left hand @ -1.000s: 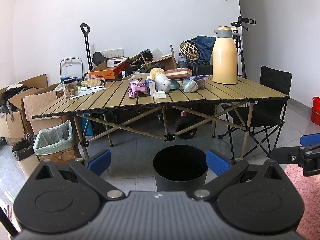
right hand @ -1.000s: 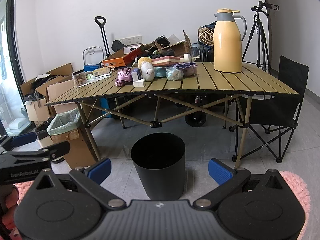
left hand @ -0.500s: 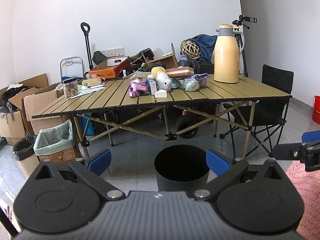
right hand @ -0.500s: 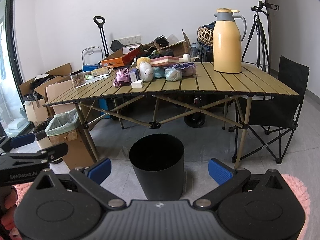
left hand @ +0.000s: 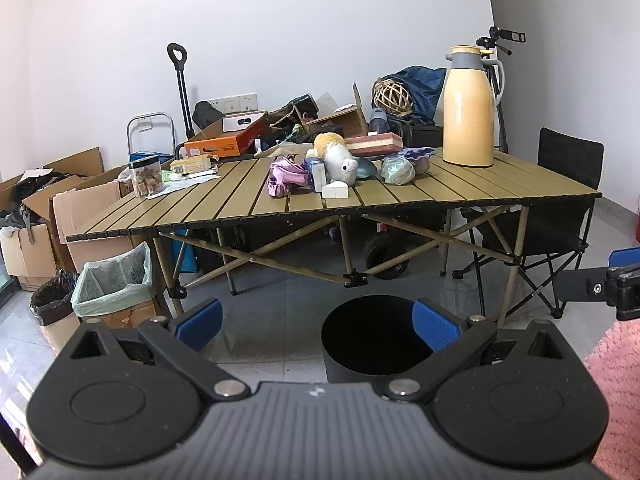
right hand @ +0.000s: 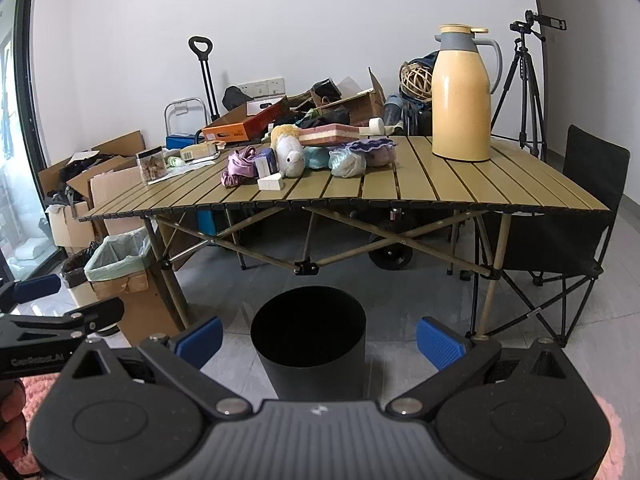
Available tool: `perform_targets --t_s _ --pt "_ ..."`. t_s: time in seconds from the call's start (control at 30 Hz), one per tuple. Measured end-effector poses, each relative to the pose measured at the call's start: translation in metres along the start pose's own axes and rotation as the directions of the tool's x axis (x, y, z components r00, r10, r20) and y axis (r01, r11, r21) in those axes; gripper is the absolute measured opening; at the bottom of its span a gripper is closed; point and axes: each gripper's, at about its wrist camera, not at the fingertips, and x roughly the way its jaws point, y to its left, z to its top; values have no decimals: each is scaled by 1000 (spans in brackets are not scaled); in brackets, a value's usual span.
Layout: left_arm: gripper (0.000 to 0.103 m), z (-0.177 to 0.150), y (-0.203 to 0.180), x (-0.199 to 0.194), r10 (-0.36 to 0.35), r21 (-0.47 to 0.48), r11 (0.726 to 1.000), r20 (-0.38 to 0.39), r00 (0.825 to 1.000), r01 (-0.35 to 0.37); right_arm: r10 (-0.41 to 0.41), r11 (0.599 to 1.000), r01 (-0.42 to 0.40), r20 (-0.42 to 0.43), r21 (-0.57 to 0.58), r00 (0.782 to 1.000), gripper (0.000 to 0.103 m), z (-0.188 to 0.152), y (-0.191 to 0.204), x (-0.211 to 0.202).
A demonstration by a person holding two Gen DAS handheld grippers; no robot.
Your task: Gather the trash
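Observation:
A black round bin (left hand: 374, 338) stands on the floor in front of a slatted folding table (left hand: 480, 188); it also shows in the right wrist view (right hand: 310, 340). A cluster lies mid-table: a purple crumpled wrapper (left hand: 286, 176), a white block (left hand: 335, 191), a plush toy (left hand: 340, 162) and a crumpled bag (left hand: 396, 170). My left gripper (left hand: 318, 322) is open and empty, above and before the bin. My right gripper (right hand: 320, 338) is open and empty, to the right of the left one, also facing the bin.
A tall yellow thermos (left hand: 468, 106) stands at the table's right back. A jar (left hand: 146, 176) and papers lie at its left. A lined box bin (left hand: 114, 284), cardboard boxes (left hand: 40, 216), a folding chair (left hand: 560, 216) and a tripod (right hand: 524, 80) surround the table. A pink rug (left hand: 616, 364) lies right.
Both grippers have drifted slightly; in the left wrist view the bin and table shifted a little to the right, in the right wrist view a little left. Both jaws stay open.

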Motion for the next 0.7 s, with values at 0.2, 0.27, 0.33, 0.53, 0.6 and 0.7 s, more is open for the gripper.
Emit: perform_targets --t_s 0.2,0.27,0.33,0.53,0.6,0.7 --pt "103 9 -1 17 13 6 1000 6 1000 -13 8 1000 -8 7 -4 1000 103 11 -7 21" --pt "103 13 -1 23 14 7 1000 6 1000 -14 13 1000 -13 10 -5 1000 103 15 -9 28" --pt "103 17 -2 30 17 10 1000 9 1000 -17 24 1000 -24 15 -5 1000 103 19 -11 34" --pt "103 31 -4 52 33 10 999 17 999 -33 56 998 -55 49 -5 997 103 33 -14 53" --pt "103 36 -4 59 40 10 999 20 999 -41 53 999 -53 70 0 996 103 38 -16 59" --pt "103 42 -4 71 48 9 999 23 999 -48 50 999 -51 91 4 995 103 46 -19 70"
